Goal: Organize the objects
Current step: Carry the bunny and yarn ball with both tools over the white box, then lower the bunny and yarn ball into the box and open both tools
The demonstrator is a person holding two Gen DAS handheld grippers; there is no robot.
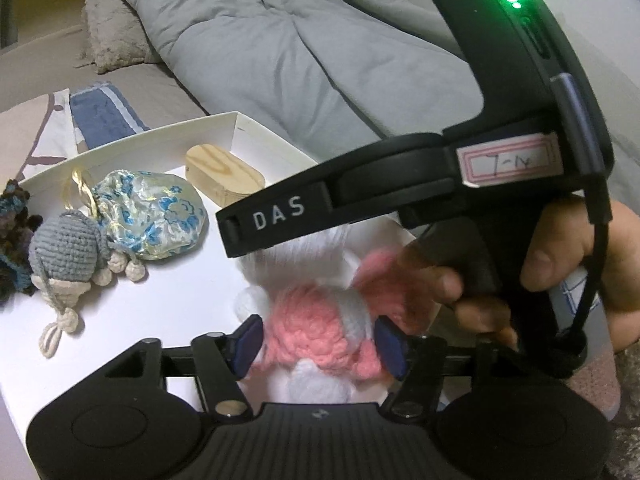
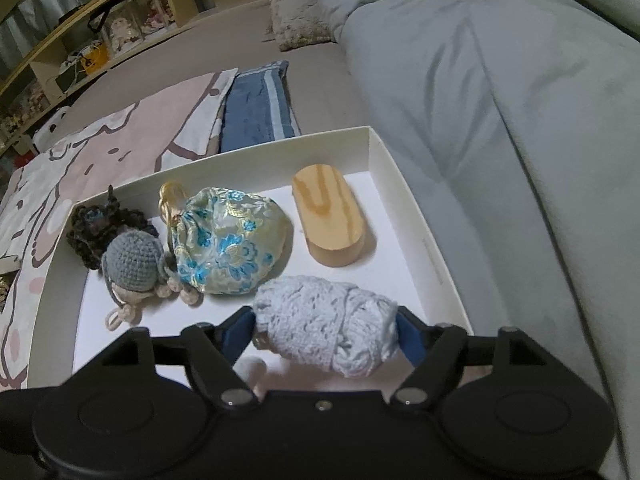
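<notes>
A white shallow box (image 2: 416,216) lies on the bed. In it are a wooden block (image 2: 326,218), a blue-flowered silk pouch (image 2: 226,240), a grey crochet doll (image 2: 134,266) and a dark crochet piece (image 2: 94,228). My left gripper (image 1: 318,344) is shut on a pink and white plush toy (image 1: 316,332) over the box's near part. My right gripper (image 2: 326,330) is shut on a pale blue knitted roll (image 2: 326,328) above the box floor. The right gripper's body (image 1: 400,184) and the hand holding it cross the left wrist view.
A grey duvet (image 2: 500,80) lies to the right of the box. A folded blue towel (image 2: 256,108) and a pink patterned cloth (image 2: 100,148) lie behind it. A fluffy cushion (image 2: 294,12) and shelves (image 2: 80,40) are farther back.
</notes>
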